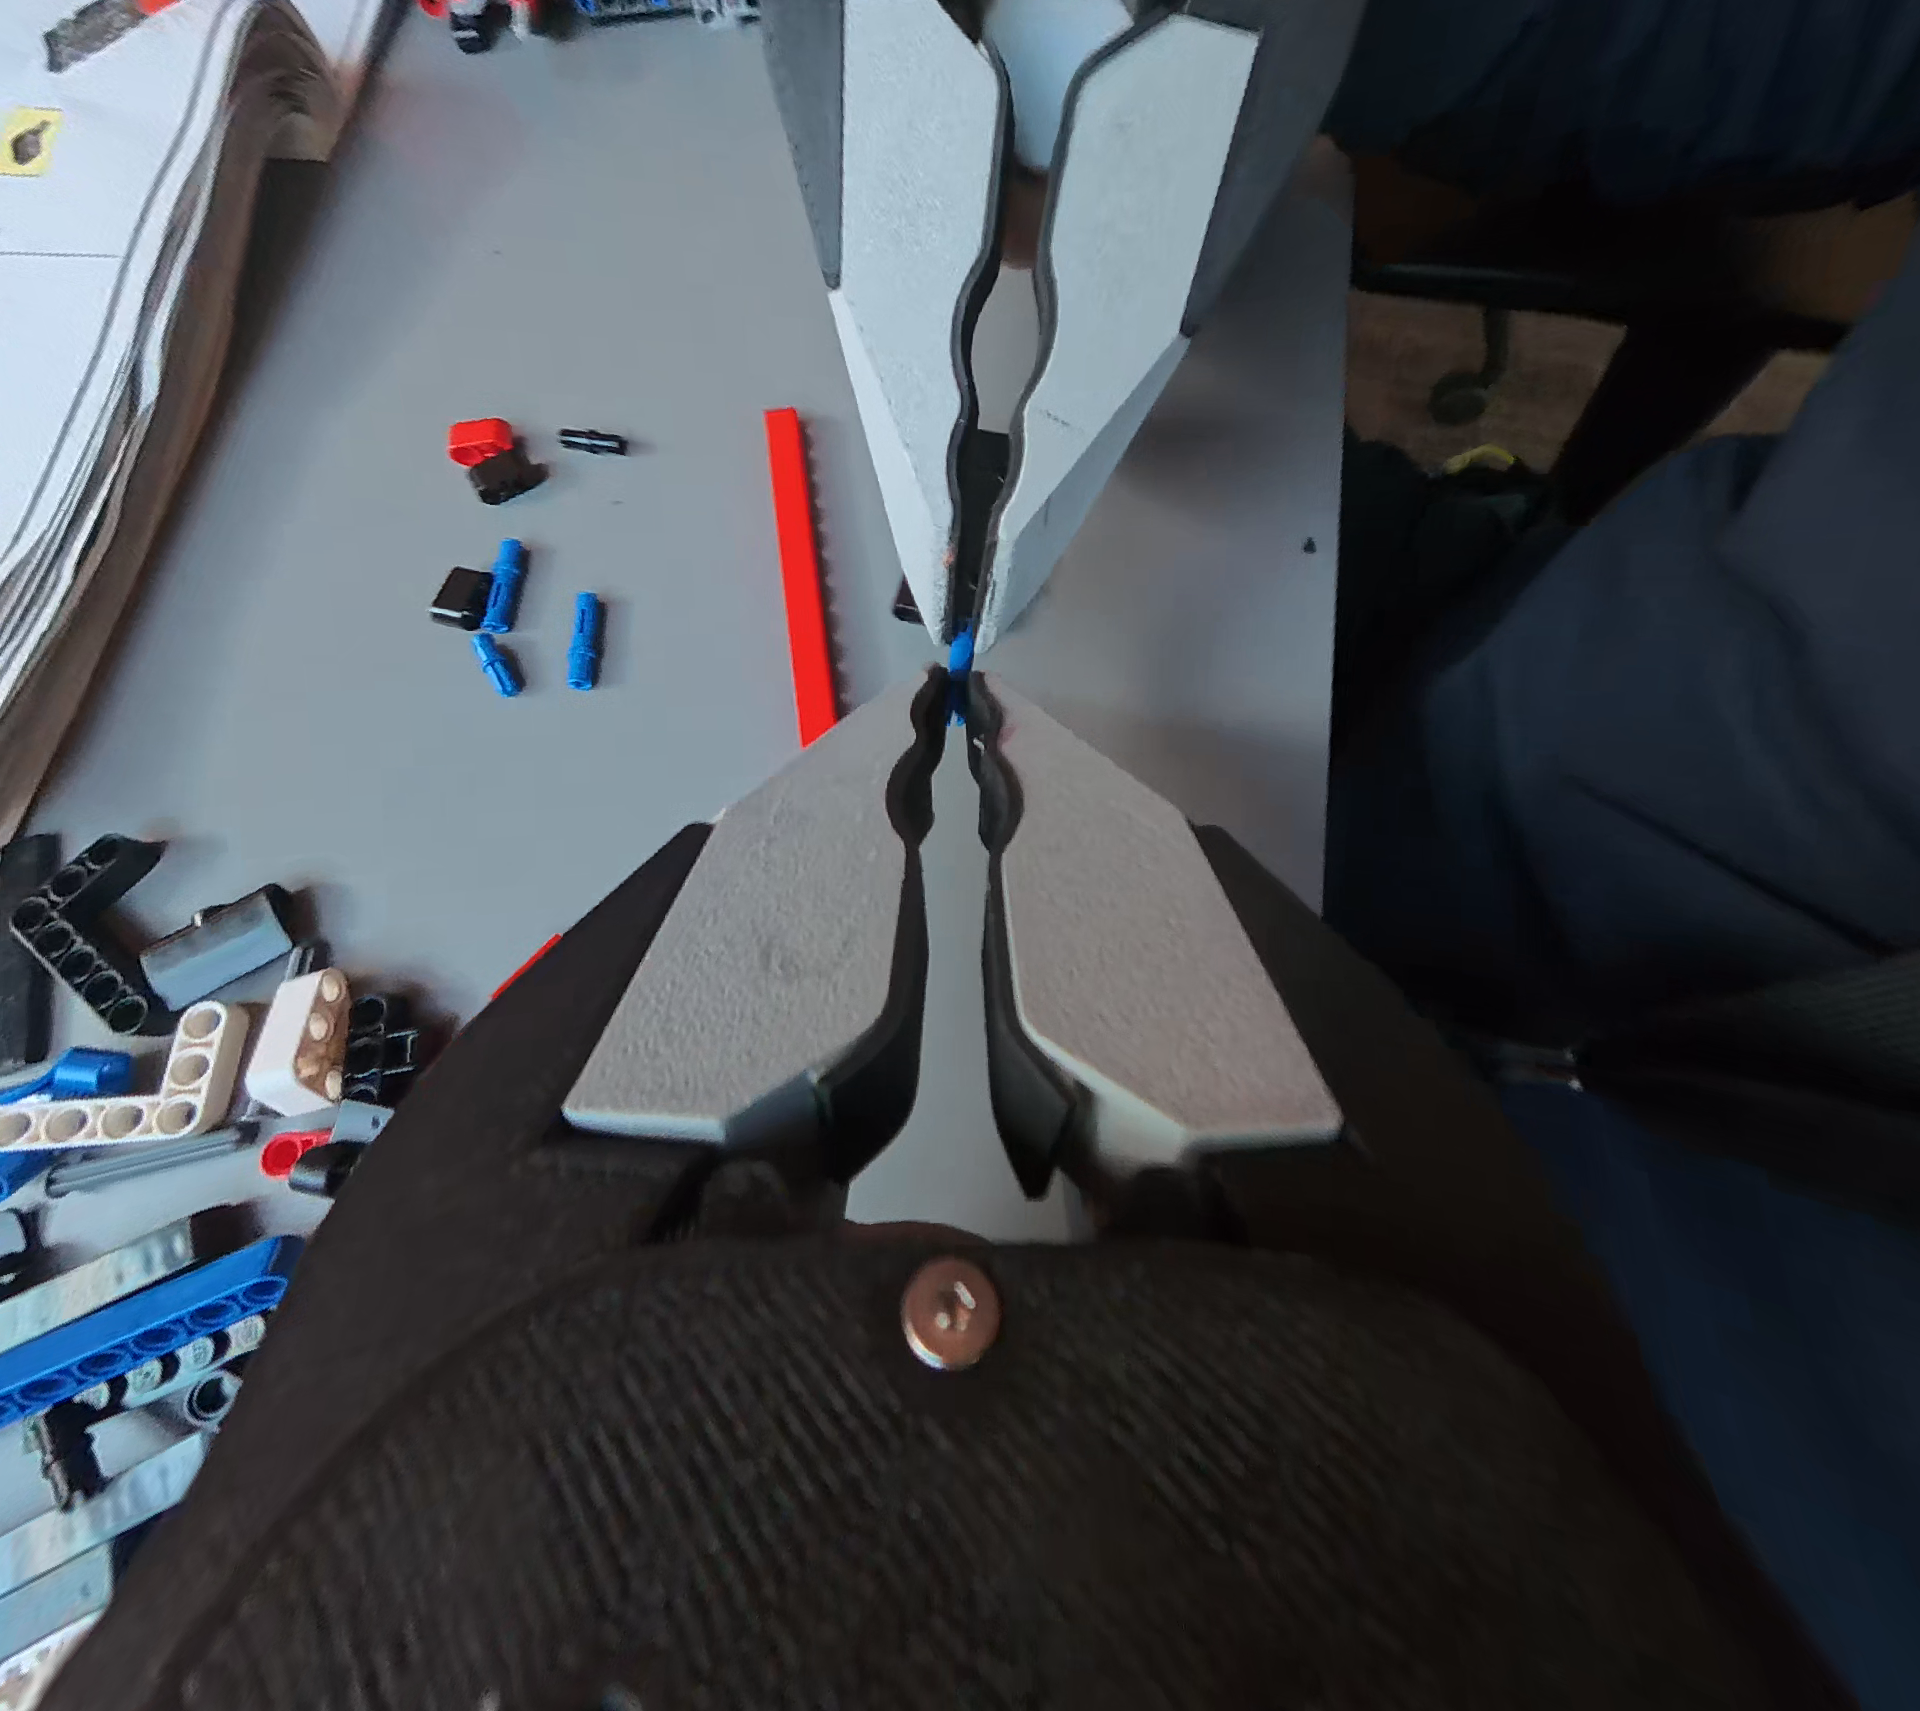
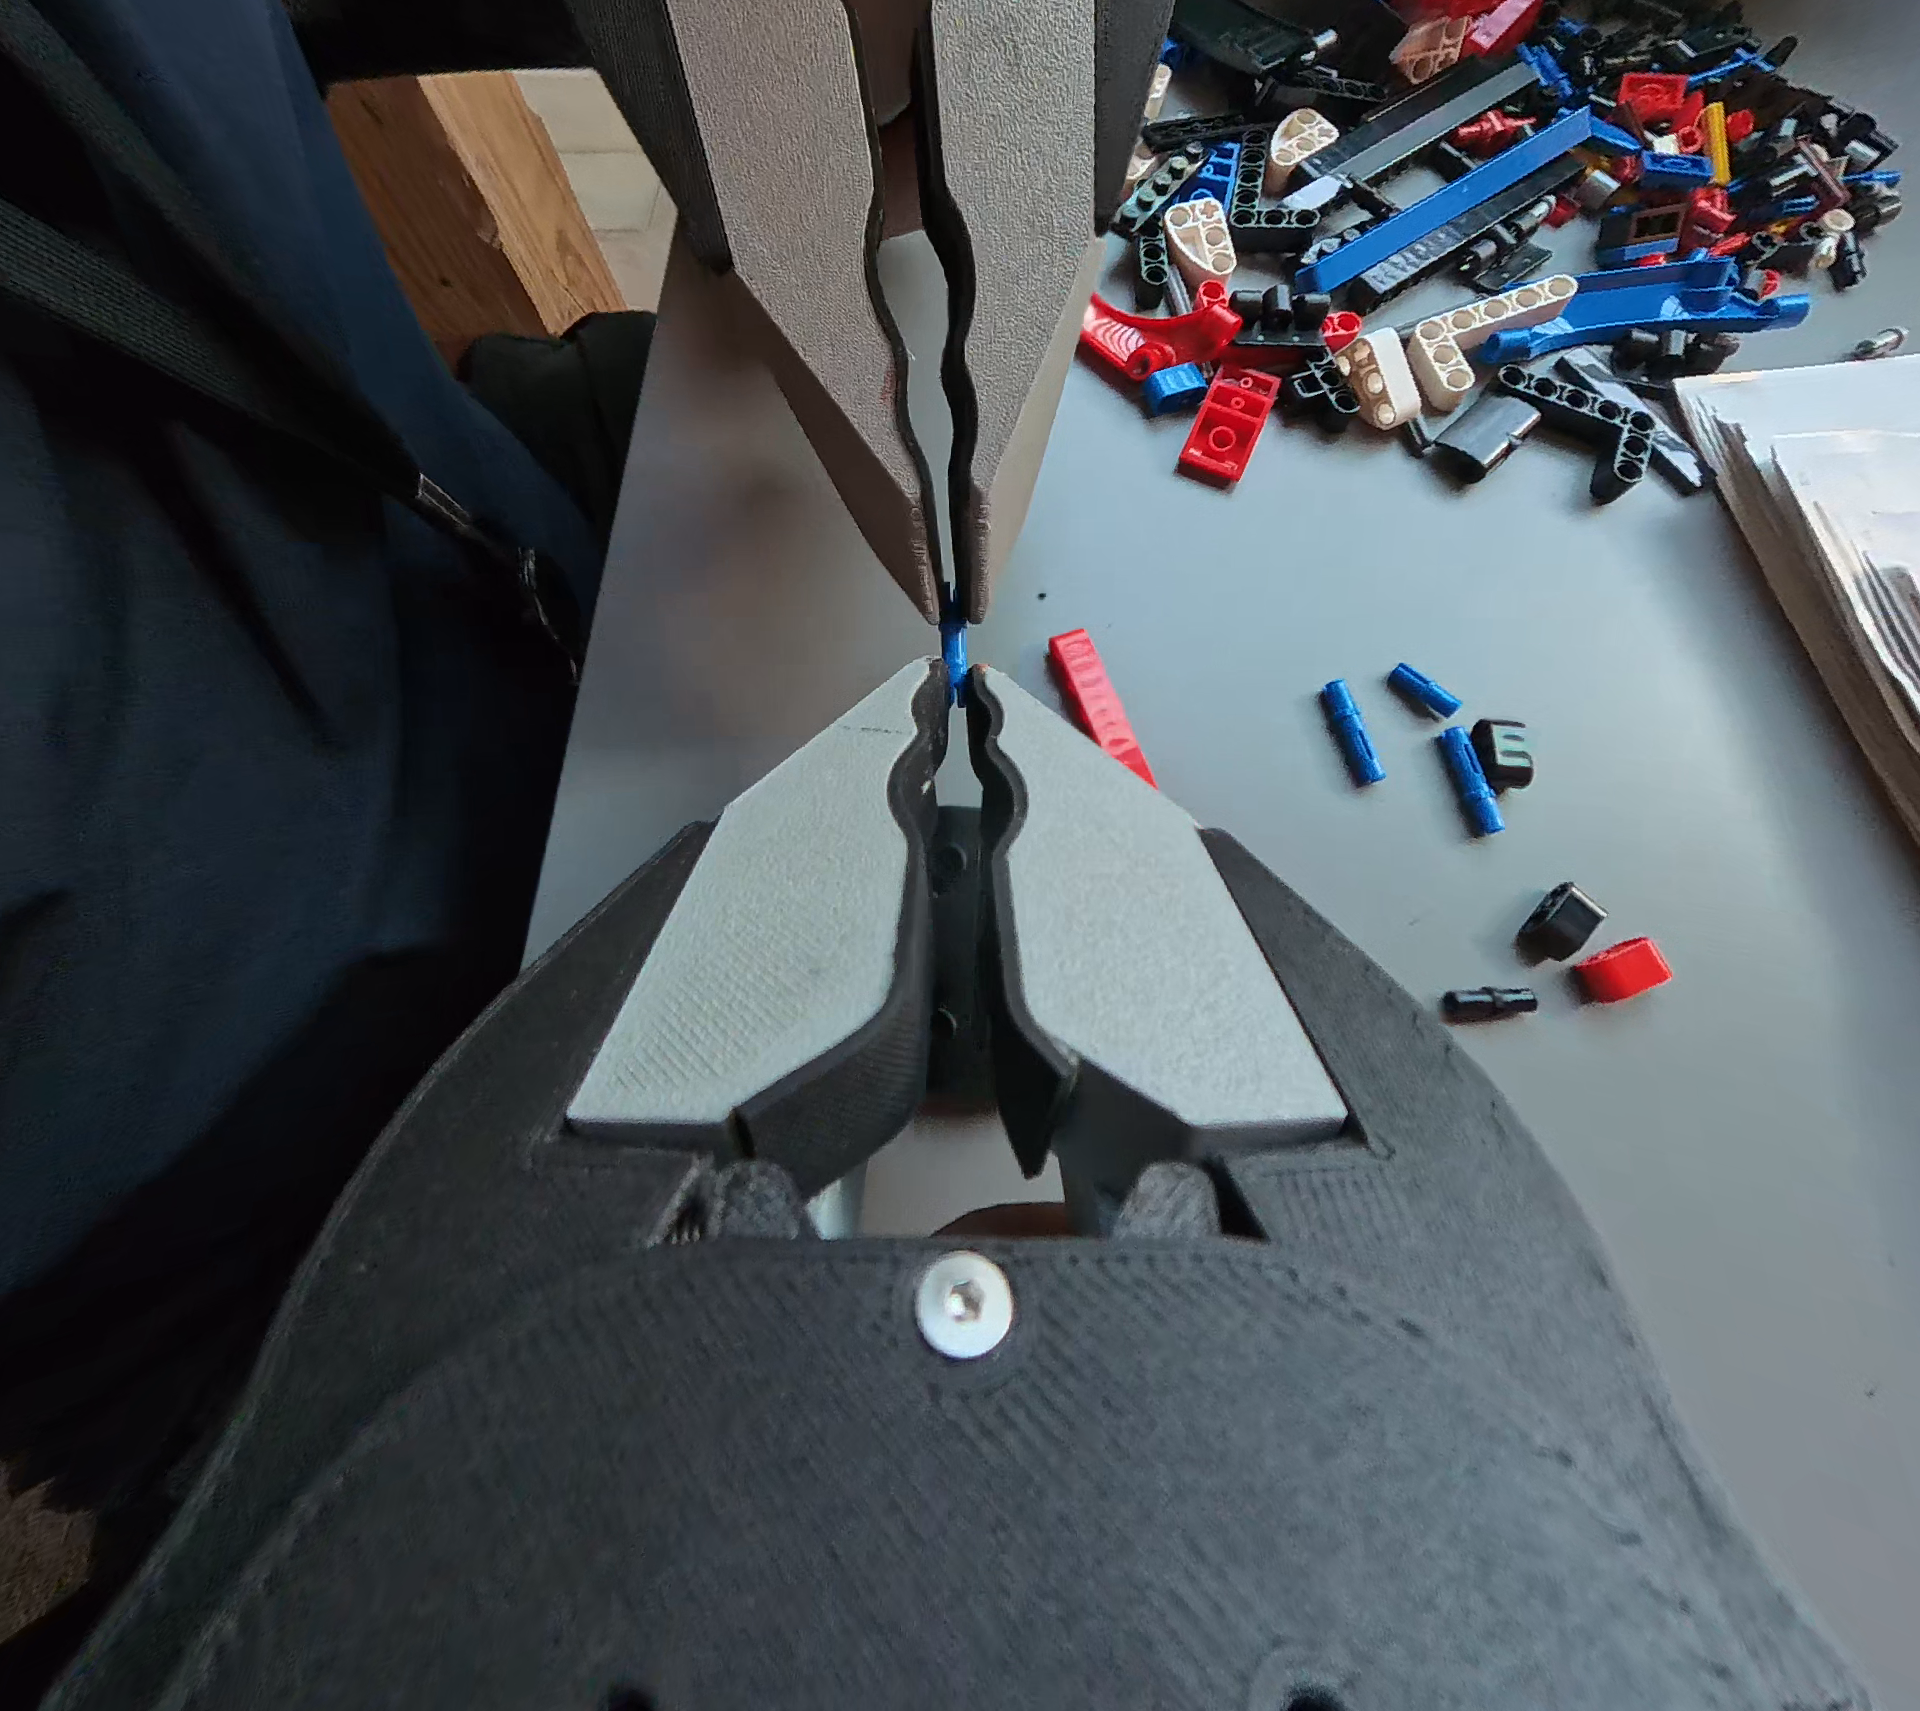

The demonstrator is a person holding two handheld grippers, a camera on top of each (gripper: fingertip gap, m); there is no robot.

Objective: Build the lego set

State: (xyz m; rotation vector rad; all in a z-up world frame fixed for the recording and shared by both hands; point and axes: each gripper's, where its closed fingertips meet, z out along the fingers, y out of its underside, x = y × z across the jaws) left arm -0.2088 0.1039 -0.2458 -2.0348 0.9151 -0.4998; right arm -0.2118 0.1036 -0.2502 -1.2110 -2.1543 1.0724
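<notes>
Pinching one blue pin [image 1: 958,669] tip to tip, your left gripper [image 1: 954,705] and right gripper [image 2: 961,693] each clamp an end of it above the grey table [image 1: 623,259], just beside the red strip [image 1: 800,570]. Item: small, light, stiff, smooth plastic; likely slippery, so grip it on the shank. Right gripper also carries a black piece [image 2: 956,934] deeper between its fingers.

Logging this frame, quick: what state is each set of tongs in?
Left tongs: closed on one end of a blue pin.
Right tongs: closed on the pin's other end.
</notes>
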